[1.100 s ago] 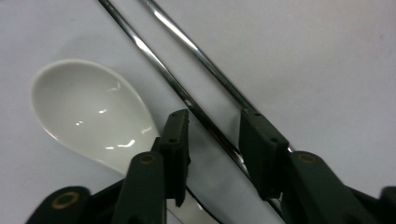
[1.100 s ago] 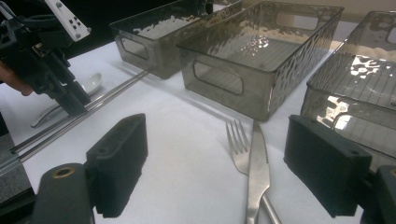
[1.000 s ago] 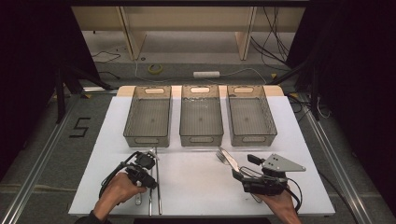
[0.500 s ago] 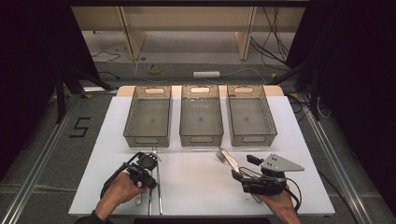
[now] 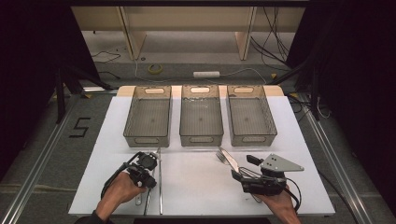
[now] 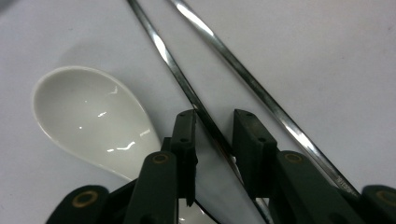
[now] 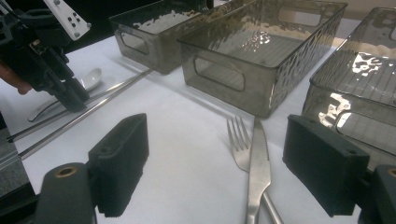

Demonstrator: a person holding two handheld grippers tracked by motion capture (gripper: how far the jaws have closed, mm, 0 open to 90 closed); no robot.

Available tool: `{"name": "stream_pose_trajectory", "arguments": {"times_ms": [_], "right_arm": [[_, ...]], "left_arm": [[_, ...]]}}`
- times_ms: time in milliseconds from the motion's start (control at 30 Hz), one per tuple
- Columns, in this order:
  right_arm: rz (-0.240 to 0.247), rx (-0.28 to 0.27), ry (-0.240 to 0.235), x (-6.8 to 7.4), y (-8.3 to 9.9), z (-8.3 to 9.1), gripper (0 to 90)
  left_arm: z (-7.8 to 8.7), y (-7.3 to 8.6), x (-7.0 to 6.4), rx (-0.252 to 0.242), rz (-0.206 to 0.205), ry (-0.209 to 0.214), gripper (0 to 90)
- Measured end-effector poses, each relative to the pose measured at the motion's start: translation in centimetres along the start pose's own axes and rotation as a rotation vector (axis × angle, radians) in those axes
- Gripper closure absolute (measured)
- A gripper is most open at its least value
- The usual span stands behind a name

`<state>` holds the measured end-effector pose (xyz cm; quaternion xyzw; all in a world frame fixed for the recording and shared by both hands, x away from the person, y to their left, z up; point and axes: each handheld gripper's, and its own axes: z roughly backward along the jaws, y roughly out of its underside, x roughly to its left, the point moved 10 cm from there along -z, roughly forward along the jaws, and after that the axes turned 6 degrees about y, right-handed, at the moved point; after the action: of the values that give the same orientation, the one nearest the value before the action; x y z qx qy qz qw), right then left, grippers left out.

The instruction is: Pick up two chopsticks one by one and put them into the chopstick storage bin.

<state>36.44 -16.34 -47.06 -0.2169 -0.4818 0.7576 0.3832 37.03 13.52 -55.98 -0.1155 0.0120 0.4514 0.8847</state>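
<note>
A white bench [image 5: 196, 186] is seen from the high view, with three grey bins [image 5: 200, 122] ranged across its far half. The left gripper [image 5: 145, 169] is lowered onto a pair of metal chopsticks [image 5: 160, 186] whose long axis runs away from the person, toward the bins; the right gripper [image 5: 247, 169] is held just beside a fork [image 5: 222, 157] and a knife [image 5: 229, 161].

In the left gripper view, the jaws are set narrowly apart astride one chopstick [image 6: 187, 88], not yet closed on it; the rod is crossed by them at a slant, with a white spoon [image 6: 88, 119] just to one side.

In the right gripper view, the jaws are spread wide, and the fork [image 7: 240, 140] and knife [image 7: 259, 163] are seen lying between them, pointing toward the bins.
</note>
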Motion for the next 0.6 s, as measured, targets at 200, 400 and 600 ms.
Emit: {"name": "stream_pose_trajectory", "arguments": {"times_ms": [200,400,600], "right_arm": [[0.003,0.001,-0.001,0.05,0.0,-0.07,23.3],[0.006,0.003,-0.003,0.09,0.01,-0.1,23.5],[0.009,0.007,-0.006,0.16,0.06,-0.14,23.5]], "left_arm": [[-0.03,-0.08,-0.1,-0.006,0.007,-0.001,72.1],[0.02,-0.06,0.0,-0.008,0.025,0.005,73.8],[0.0,-0.09,-0.03,-0.02,0.037,0.001,75.1]]}}
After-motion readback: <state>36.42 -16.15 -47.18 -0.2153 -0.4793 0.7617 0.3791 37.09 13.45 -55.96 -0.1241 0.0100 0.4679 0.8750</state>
